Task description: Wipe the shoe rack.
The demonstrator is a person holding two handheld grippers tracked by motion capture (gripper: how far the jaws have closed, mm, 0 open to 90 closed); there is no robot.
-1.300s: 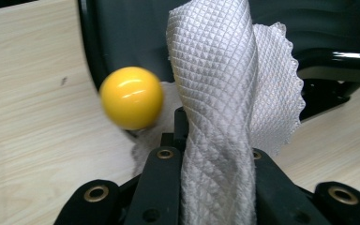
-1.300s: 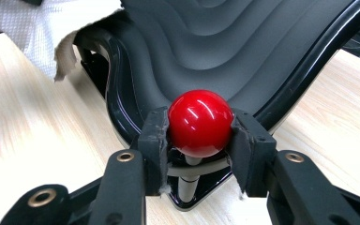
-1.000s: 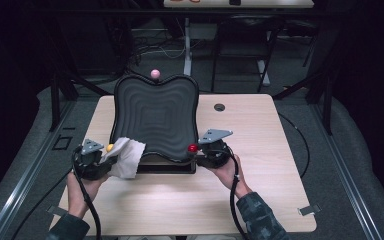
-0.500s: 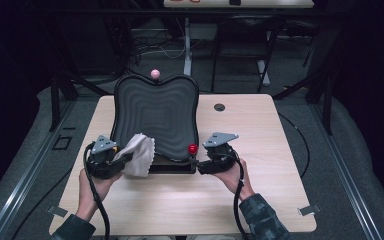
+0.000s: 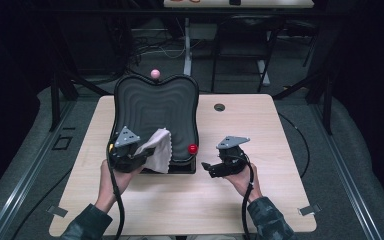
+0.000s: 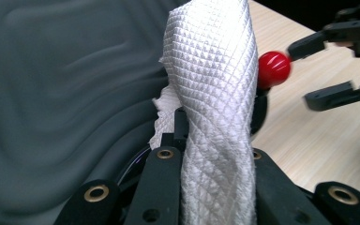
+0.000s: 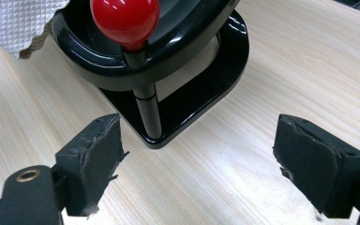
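A black wavy panel (image 5: 155, 112) stands tilted on a black base (image 7: 201, 93) at the table's middle left. It has a pink knob (image 5: 155, 74) on top and a red knob (image 5: 193, 148) on a thin stem at its lower right corner. My left gripper (image 5: 145, 152) is shut on a white quilted cloth (image 5: 159, 147), which hangs against the panel's lower edge. In the left gripper view the cloth (image 6: 215, 93) rises between the jaws. My right gripper (image 5: 206, 167) lies just right of the red knob (image 7: 124, 18). Its jaws have just been opening, with nothing between the pads.
The light wooden table (image 5: 260, 200) has a round cable hole (image 5: 219, 107) behind the right gripper. Bare wood stretches to the right and along the front edge. Dark floor, rails and cables surround the table.
The right gripper has let go of the red knob's stem, opened and drawn back to the right. The left gripper has carried the cloth right and up onto the panel's lower part.
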